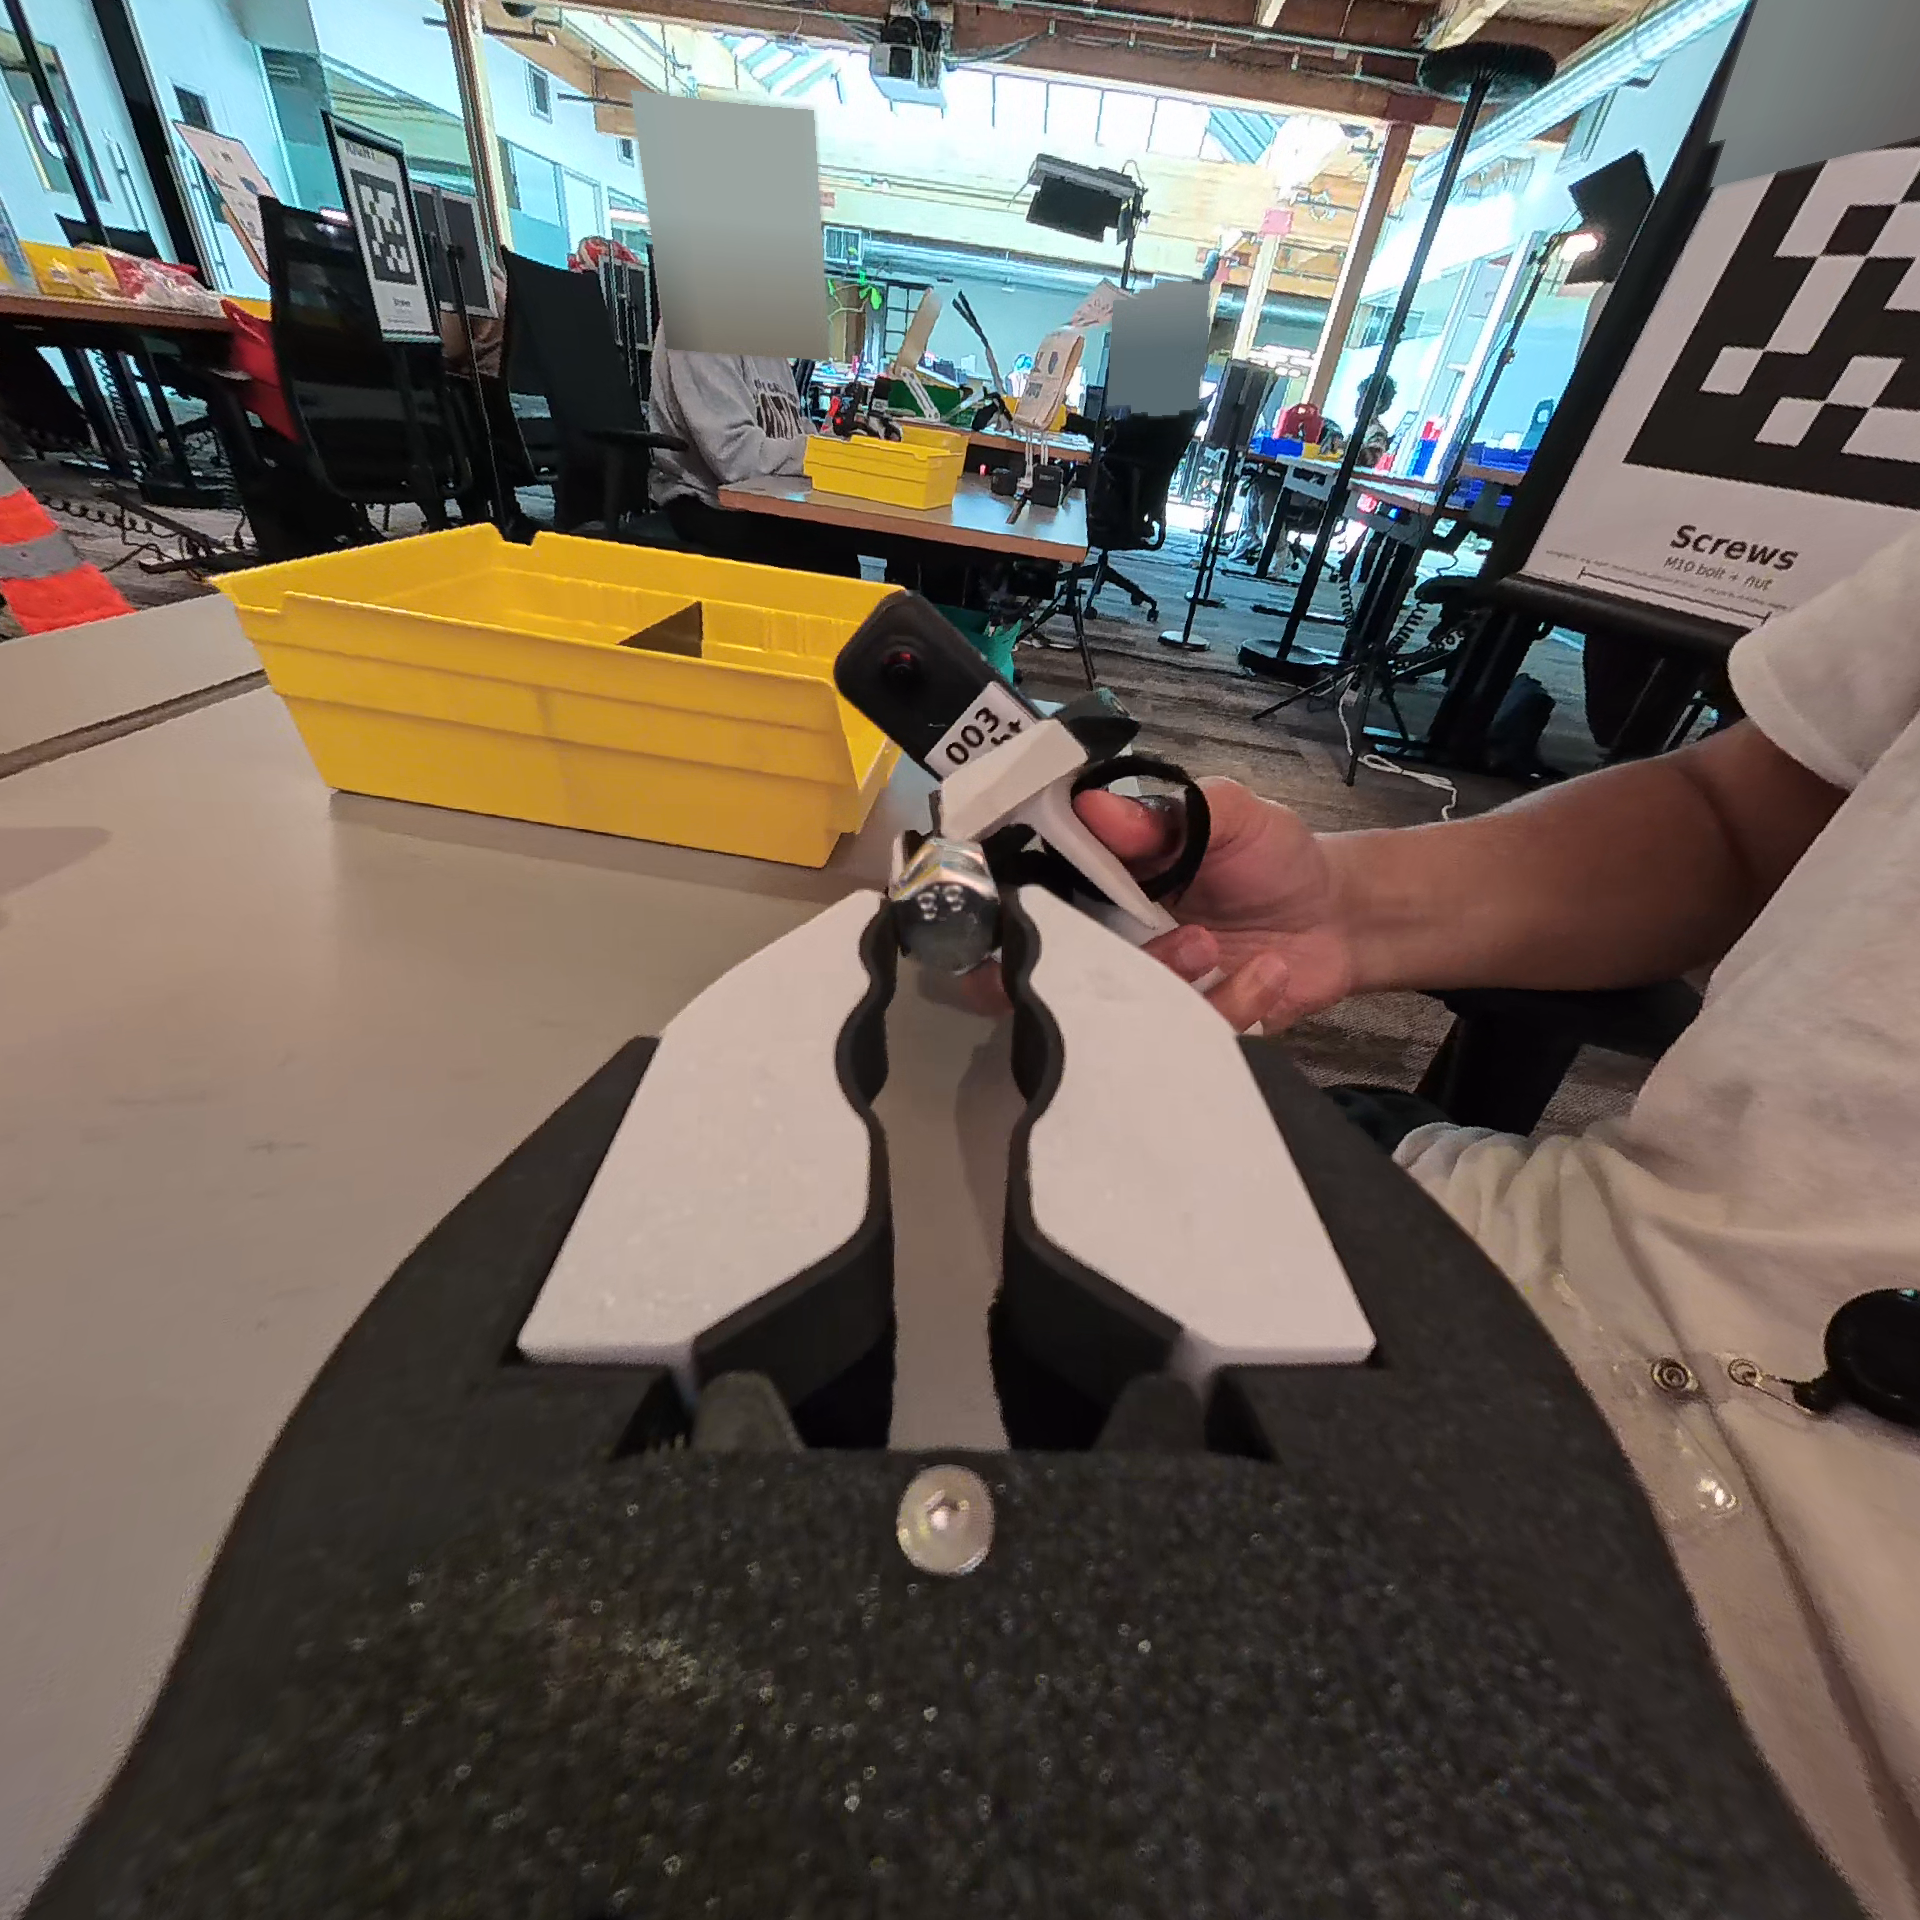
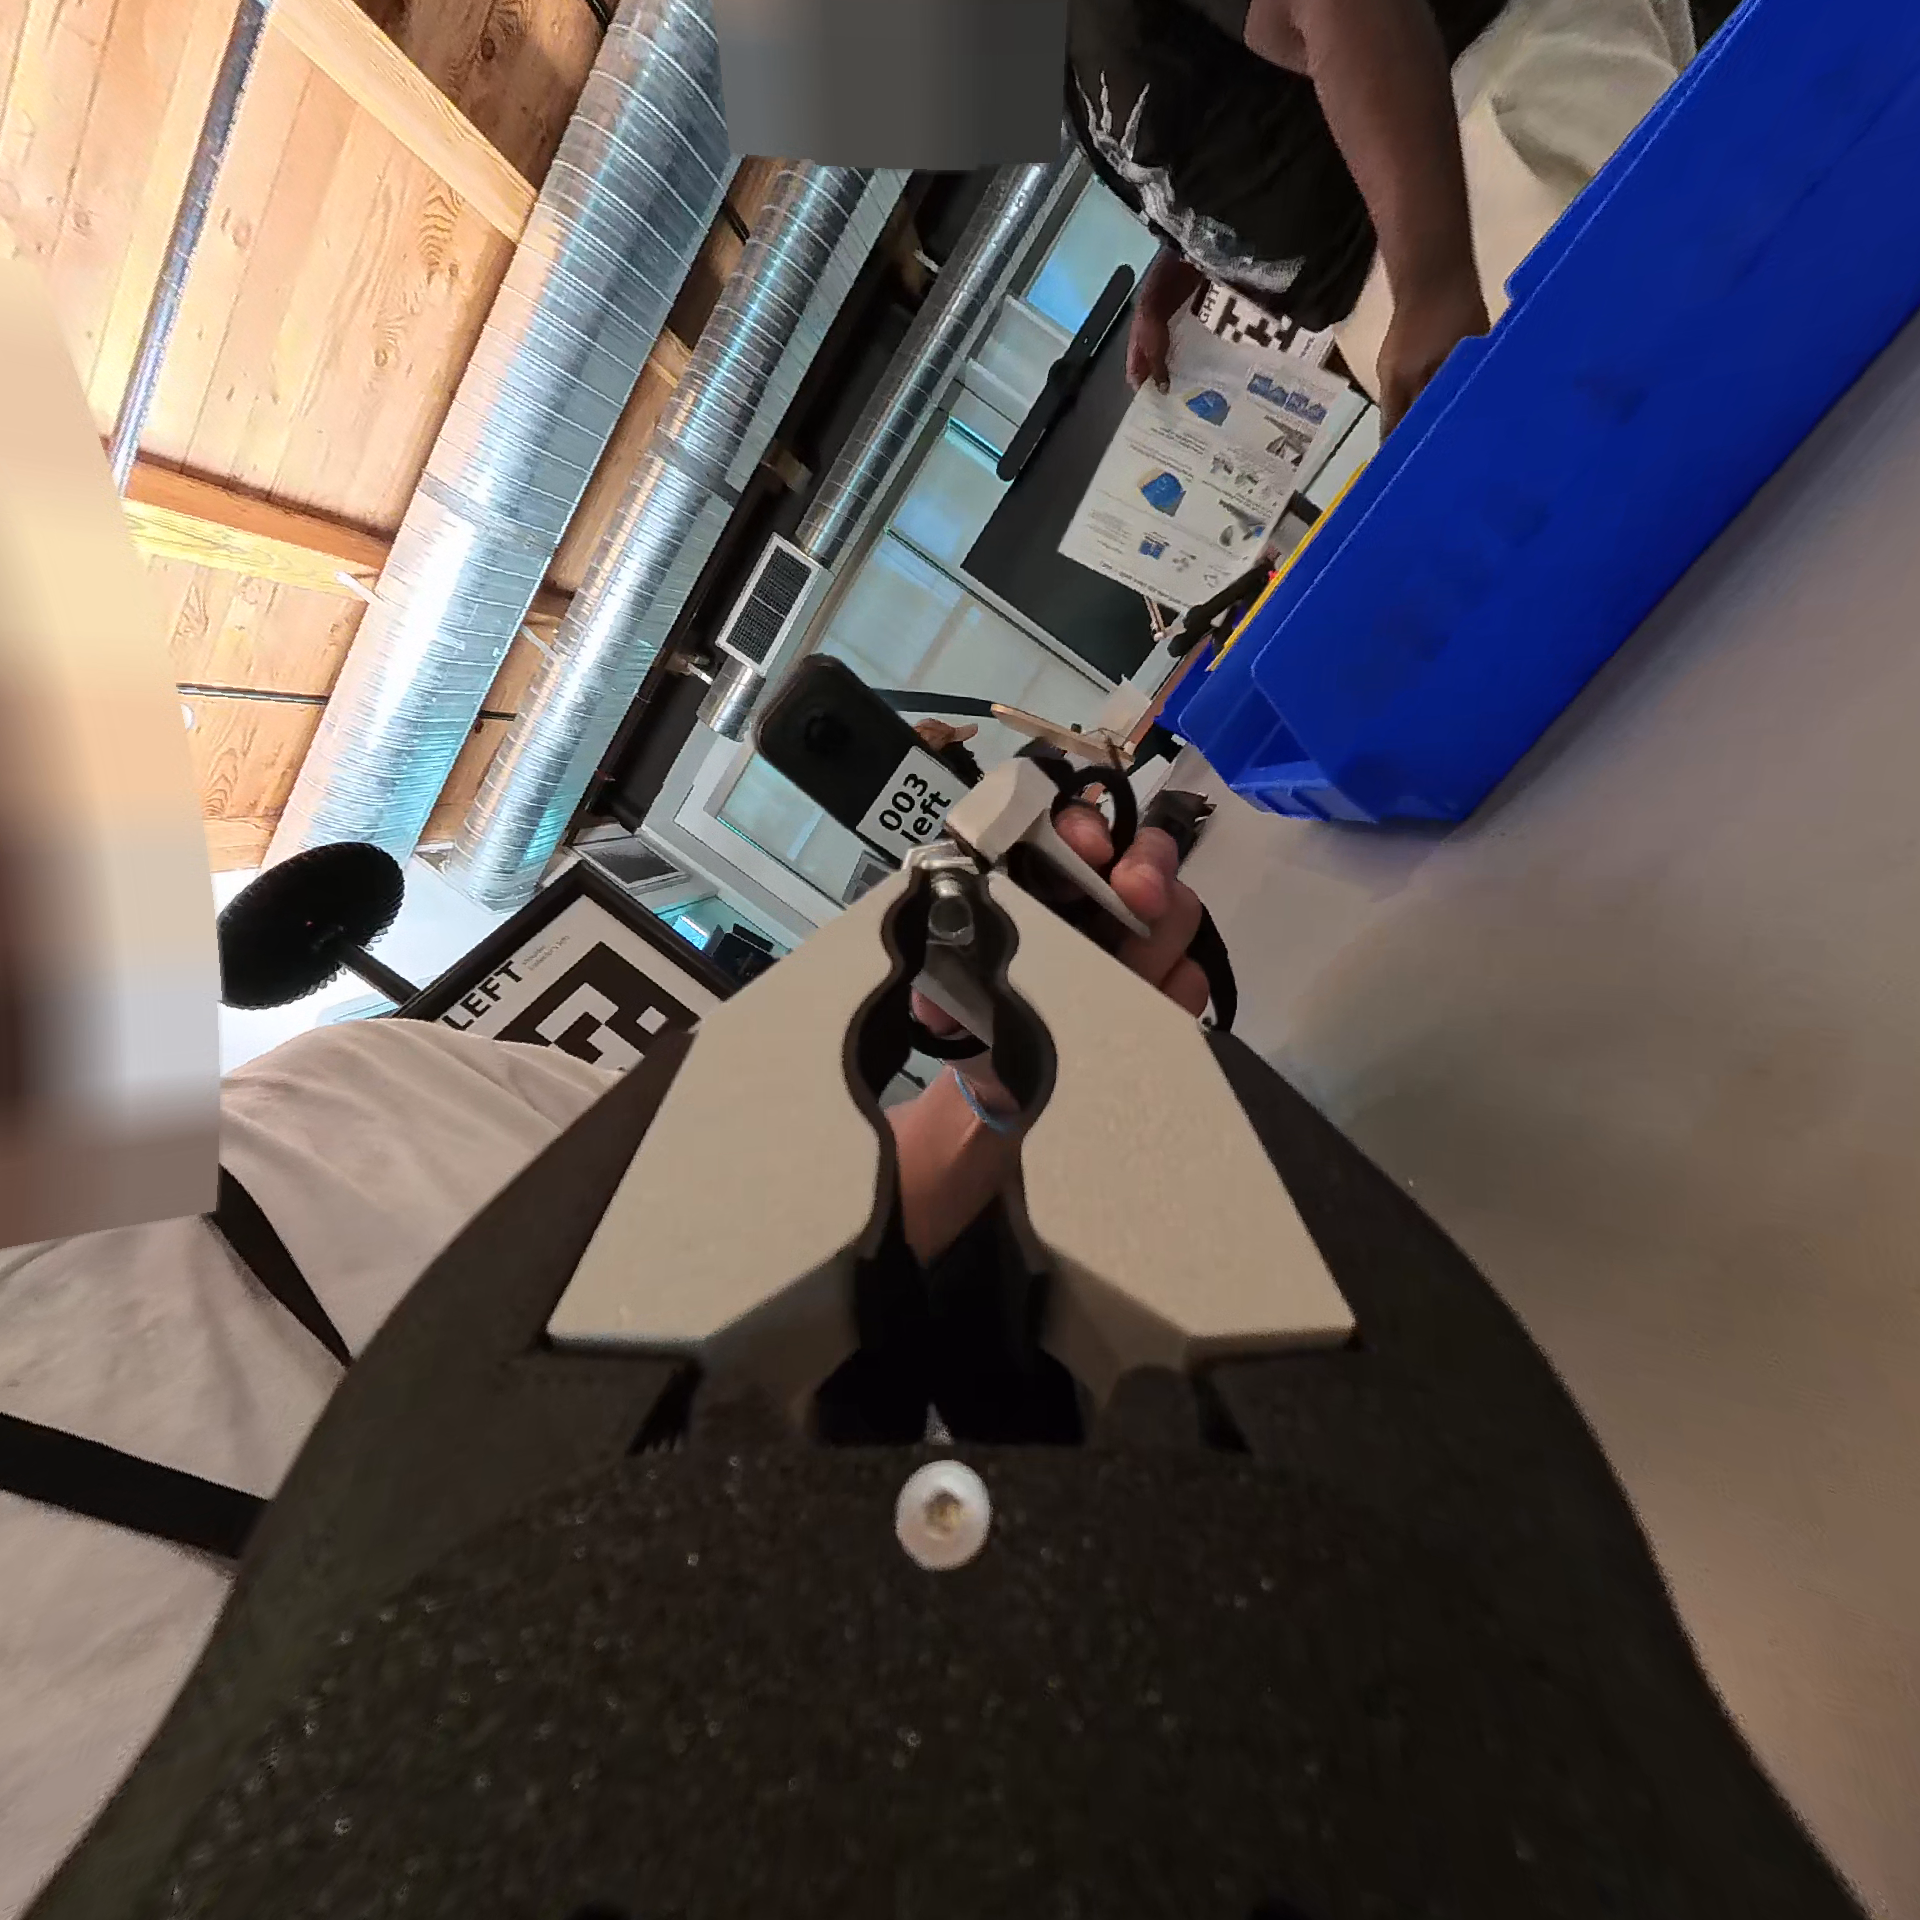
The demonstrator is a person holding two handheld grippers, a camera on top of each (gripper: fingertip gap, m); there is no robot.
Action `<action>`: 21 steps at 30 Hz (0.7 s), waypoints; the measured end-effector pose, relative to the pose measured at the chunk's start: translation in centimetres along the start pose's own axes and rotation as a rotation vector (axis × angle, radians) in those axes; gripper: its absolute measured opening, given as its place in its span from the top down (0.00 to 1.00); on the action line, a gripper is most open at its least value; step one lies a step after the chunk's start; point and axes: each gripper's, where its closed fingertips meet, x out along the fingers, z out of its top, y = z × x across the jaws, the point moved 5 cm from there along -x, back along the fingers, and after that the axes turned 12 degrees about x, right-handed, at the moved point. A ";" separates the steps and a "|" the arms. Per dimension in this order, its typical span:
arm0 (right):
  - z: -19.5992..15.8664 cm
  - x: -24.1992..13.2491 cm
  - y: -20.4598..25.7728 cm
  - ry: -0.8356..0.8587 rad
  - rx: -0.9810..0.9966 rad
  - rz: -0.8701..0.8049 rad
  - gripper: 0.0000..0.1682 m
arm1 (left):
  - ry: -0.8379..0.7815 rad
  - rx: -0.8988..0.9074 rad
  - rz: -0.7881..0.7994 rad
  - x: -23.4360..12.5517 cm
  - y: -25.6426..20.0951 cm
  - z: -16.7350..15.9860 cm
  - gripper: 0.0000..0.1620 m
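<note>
My left gripper (image 1: pixel 945 930) is shut on the hex head of a silver bolt (image 1: pixel 943 914) and holds it above the grey table (image 1: pixel 312 1039). The head faces the camera. The right gripper (image 1: pixel 938 831), held by a hand (image 1: pixel 1236 894), meets the bolt's far end from the upper right, at a silver nut (image 1: pixel 933 862). In the right wrist view my right gripper (image 2: pixel 948 896) is closed at its tips on that small silver nut (image 2: pixel 951 916). The left gripper (image 2: pixel 943 862) faces it tip to tip, held by a hand (image 2: pixel 1132 894).
A yellow bin (image 1: pixel 551 717) with a divider stands on the table behind the grippers. A blue bin (image 2: pixel 1558 468) lies beside them in the right wrist view. The person's white-shirted body (image 1: pixel 1714 1299) is close on the right. A marker board (image 1: pixel 1766 364), chairs and other desks stand behind. My two grippers' fingertips are within a few centimetres of each other.
</note>
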 end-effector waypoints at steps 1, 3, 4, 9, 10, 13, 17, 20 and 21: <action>0.0 0.0 0.0 0.002 -0.001 -0.001 0.96 | 0.001 -0.007 -0.005 0.0 0.0 0.0 0.89; 0.0 0.0 -0.1 0.003 -0.012 -0.013 0.96 | 0.005 -0.031 -0.013 0.0 0.1 -0.1 0.89; 0.0 0.0 0.0 0.005 -0.020 -0.016 0.96 | -0.001 -0.048 -0.018 0.0 0.1 -0.1 0.89; -0.3 0.3 0.1 0.036 -0.199 -0.091 0.96 | -0.040 -0.205 -0.087 -0.4 0.5 -0.2 0.89; -0.4 0.4 0.2 0.045 -0.258 -0.114 0.97 | -0.060 -0.250 -0.109 -0.5 0.6 -0.2 0.89; -0.6 0.5 0.7 0.073 -0.420 -0.154 0.99 | -0.094 -0.334 -0.144 -0.7 0.9 -0.2 0.89; -0.8 0.4 -0.3 0.127 -0.356 -0.172 0.77 | -0.119 -0.305 -0.145 -1.2 0.9 0.3 0.89; -1.3 1.4 -0.7 0.126 -0.081 -0.030 0.77 | -0.167 -0.269 -0.148 -1.1 0.5 0.8 0.89; -1.5 1.9 -0.5 0.122 0.037 0.055 0.78 | -0.185 -0.246 -0.147 -1.0 0.4 1.0 0.89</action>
